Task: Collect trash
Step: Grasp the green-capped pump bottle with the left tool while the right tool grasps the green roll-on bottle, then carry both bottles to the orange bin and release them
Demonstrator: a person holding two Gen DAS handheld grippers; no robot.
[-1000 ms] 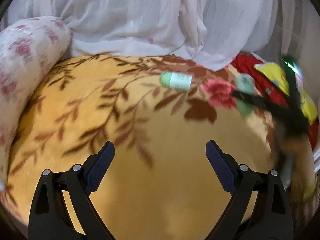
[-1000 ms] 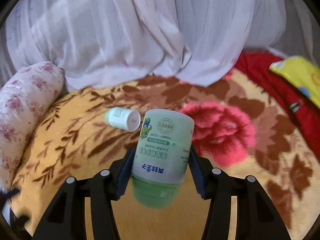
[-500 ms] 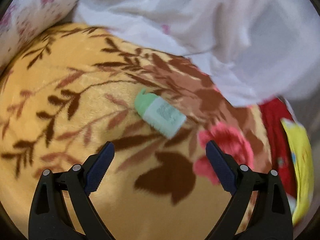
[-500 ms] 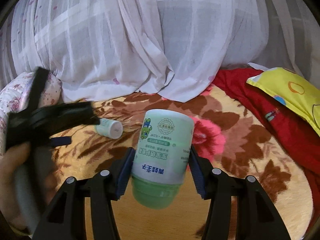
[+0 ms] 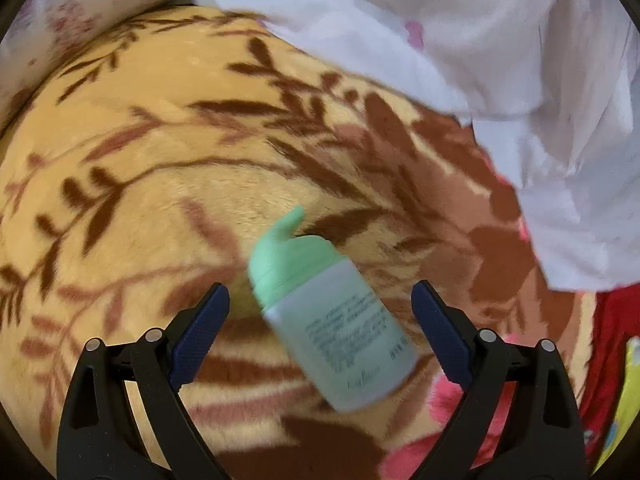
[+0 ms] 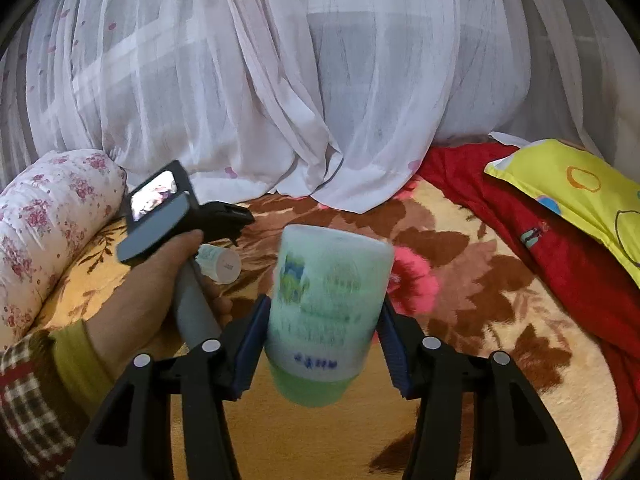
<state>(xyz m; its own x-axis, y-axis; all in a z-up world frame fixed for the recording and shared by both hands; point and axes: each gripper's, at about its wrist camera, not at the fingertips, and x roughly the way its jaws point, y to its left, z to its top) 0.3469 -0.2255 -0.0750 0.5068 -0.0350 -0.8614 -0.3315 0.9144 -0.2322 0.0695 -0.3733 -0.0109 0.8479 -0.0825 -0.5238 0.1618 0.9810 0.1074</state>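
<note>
On the yellow blanket (image 5: 168,184) with its brown leaf print, a small pump bottle (image 5: 332,320) with a green top lies on its side, toward the far edge where the white netting (image 6: 320,80) hangs down. The left gripper (image 5: 320,328) hangs over it, jaws spread on either side with a gap to each pad; they have just been closing in, not yet touching the bottle. In the right wrist view a hand (image 6: 160,280) in a checked sleeve holds that left tool, near the floral bolster (image 6: 48,232) at the blanket's left edge. The right gripper (image 6: 320,336) is clenched on a green lotion bottle (image 6: 328,304), carried upside down above the blanket's middle, its jaws having just tightened
</note>
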